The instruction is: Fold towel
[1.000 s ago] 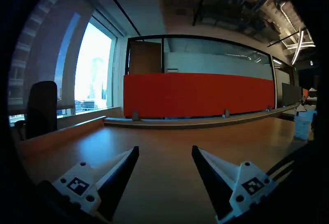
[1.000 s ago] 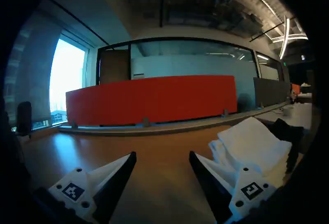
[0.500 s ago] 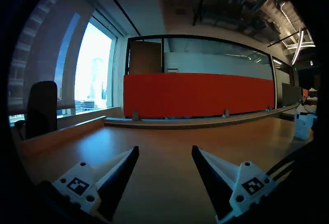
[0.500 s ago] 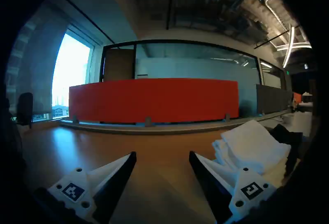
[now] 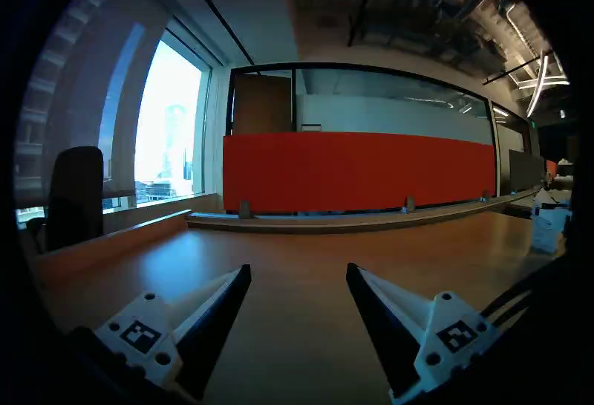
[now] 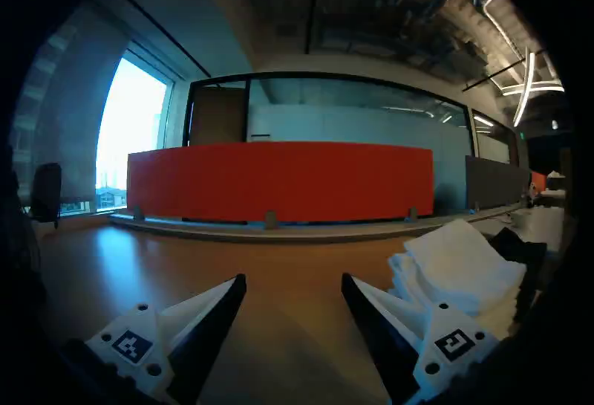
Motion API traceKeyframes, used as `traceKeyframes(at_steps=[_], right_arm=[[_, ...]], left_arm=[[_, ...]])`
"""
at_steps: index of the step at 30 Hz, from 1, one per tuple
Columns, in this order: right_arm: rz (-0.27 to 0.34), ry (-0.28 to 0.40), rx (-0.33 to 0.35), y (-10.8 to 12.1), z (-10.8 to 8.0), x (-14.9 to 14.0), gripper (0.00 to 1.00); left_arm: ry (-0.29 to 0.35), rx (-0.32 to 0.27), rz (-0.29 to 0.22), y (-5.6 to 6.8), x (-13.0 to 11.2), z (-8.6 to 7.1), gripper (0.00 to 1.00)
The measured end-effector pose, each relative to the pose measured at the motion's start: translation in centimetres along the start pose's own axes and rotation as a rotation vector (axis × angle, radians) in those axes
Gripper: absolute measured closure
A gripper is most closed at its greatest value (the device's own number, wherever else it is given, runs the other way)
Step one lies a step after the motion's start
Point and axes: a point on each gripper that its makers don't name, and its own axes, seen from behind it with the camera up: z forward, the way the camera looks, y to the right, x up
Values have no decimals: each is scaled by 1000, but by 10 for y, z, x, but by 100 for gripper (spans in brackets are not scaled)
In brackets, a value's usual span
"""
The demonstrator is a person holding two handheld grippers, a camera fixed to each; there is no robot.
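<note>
both grippers empty, towels off to the right

my right gripper [image 6: 292, 277]: fingers wide apart, nothing between them, hovering low over the wooden table [image 6: 223, 271]. my left gripper [image 5: 297, 266]: same, spread wide and empty over bare tabletop, aimed at the red partition [image 5: 356, 171].

towel [image 6: 464, 271]: white, sitting on top of a folded stack at the right of the right gripper view, just beyond my right-hand finger. a dark item [image 6: 523, 250] sits against its far right side; can't tell what it is. small white object at the right edge of the left gripper view [image 5: 549, 223]; too small to identify.

orientation, my read: the top towel is a folded slab, tilted a bit. its long axis seems to run away from me toward the far right. layered edges face left and toward me. fisheye distortion at that edge, so low confidence.

risks:
- the stack has several layers. a pinch on those edges could take two towels, or only part of one fold.
- my finger is near the stack. a sideways swing could clip it and shove or topple the pile.
- pulling one-handed could drag the whole stack, or snag the dark item.
- my left gripper is well apart from the towels, so it's no help until it comes over.
</note>
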Motion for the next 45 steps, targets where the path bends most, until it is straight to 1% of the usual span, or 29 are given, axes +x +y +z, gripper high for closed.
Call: traceKeyframes(at_steps=[45], right_arm=[[1, -1, -3, 0, -1, 1, 1]], left_arm=[[-1, 0, 0, 0, 3, -1, 5]])
